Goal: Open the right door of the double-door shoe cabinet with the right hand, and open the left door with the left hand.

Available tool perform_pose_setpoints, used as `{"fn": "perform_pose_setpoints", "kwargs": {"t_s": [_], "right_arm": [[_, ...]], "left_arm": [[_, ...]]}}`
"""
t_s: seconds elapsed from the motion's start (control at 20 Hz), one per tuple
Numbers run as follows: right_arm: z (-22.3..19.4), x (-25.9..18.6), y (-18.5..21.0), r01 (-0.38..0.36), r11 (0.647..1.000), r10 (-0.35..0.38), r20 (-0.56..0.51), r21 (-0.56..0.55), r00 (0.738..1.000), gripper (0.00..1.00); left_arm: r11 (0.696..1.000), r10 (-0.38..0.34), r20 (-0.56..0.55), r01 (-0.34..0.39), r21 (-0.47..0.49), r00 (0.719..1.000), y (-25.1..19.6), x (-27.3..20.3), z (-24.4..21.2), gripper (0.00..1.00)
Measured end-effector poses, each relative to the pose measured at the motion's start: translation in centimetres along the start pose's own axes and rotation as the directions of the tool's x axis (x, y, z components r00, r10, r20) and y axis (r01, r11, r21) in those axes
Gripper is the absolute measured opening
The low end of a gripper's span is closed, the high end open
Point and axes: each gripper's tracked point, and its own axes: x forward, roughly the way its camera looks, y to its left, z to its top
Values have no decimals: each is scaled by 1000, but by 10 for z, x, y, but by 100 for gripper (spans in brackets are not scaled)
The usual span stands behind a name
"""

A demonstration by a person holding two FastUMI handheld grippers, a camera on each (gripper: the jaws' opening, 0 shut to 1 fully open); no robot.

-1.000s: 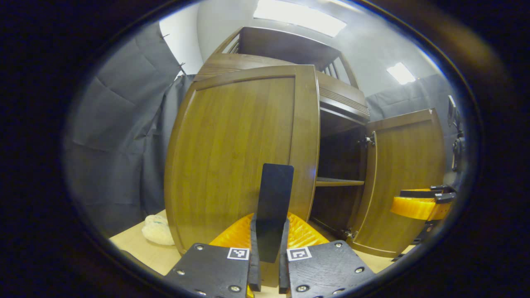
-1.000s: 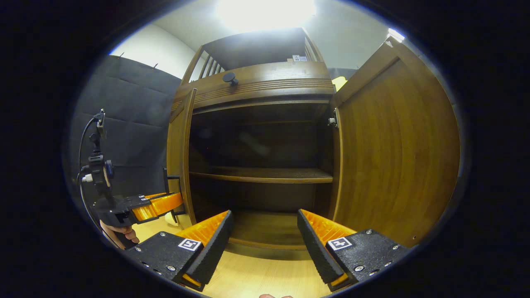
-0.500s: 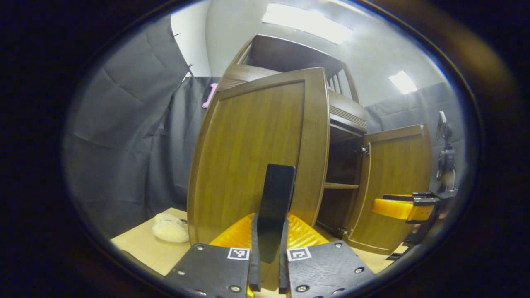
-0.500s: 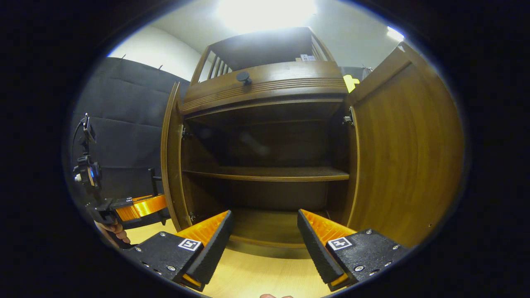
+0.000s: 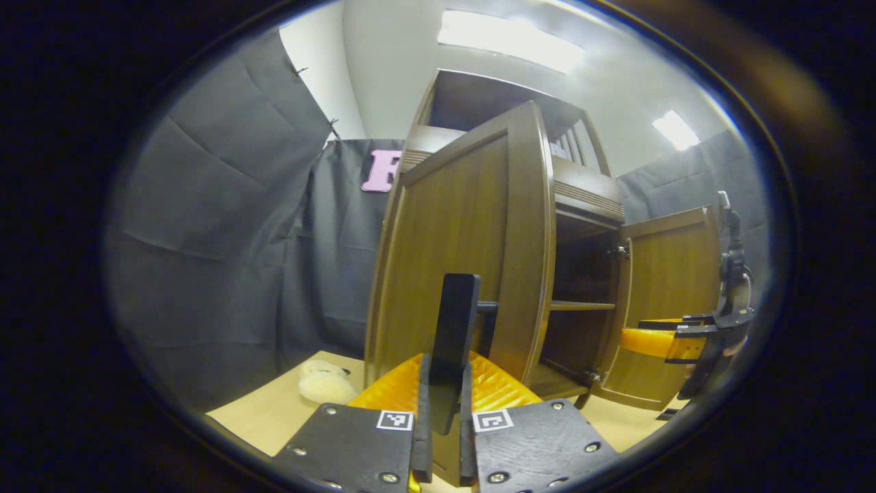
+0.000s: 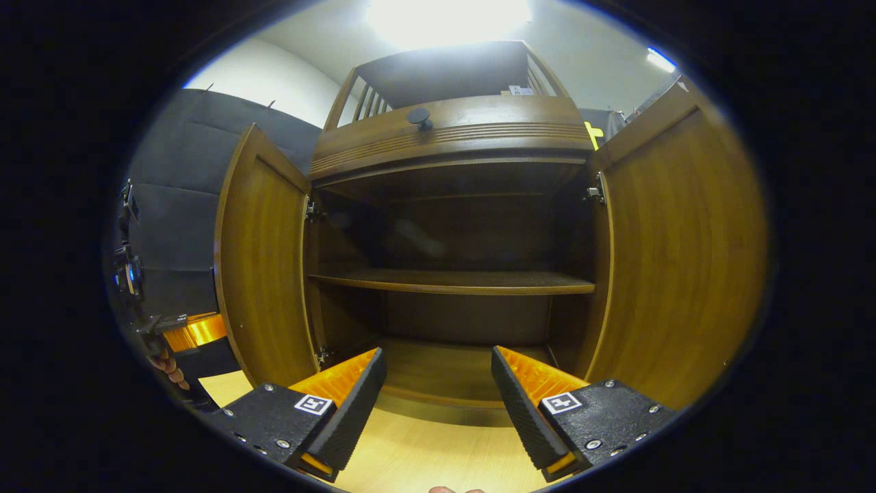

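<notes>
In the left gripper view the brown cabinet's left door [image 5: 452,226] stands swung wide, its outer face toward me. My left gripper [image 5: 443,370] is shut on that door's flat black handle [image 5: 457,322]. The right door [image 5: 674,287] is open too, with my right gripper [image 5: 674,339] in front of it. In the right gripper view both doors, left [image 6: 263,274] and right [image 6: 677,260], stand apart and the dark inside with one shelf [image 6: 452,281] faces me. My right gripper [image 6: 438,370] is open, holding nothing, in front of the cabinet floor. The left gripper [image 6: 185,332] sits behind the left door's edge.
The cabinet stands on a pale wooden table [image 6: 424,459]. A white fluffy object [image 5: 327,387] lies on the table left of the left door. A round dark knob [image 6: 419,116] sits on the drawer front above the doors. A hand [image 6: 168,363] holds the left gripper.
The left door has swung further open with my left gripper shut on its handle, moving leftward. The right gripper has stayed open in front of the cabinet.
</notes>
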Motion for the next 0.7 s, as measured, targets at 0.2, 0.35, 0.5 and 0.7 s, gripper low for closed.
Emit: {"fn": "perform_pose_setpoints", "kwargs": {"t_s": [0.2,0.35,0.5,0.7], "right_arm": [[-1,1,22,-49,999,49,-3,7,999,95],[-2,4,30,-56,998,56,-11,-7,998,95],[-4,7,40,-81,997,81,-19,-4,997,96],[-3,3,49,-92,996,92,-16,-19,996,96]], "left_arm": [[998,68,8,-68,-17,998,11,5,-8,16],[993,119,33,-118,-28,992,38,0,0,15],[997,23,45,-19,-76,999,27,0,1,16],[995,-9,60,15,-102,998,28,2,1,15]]}}
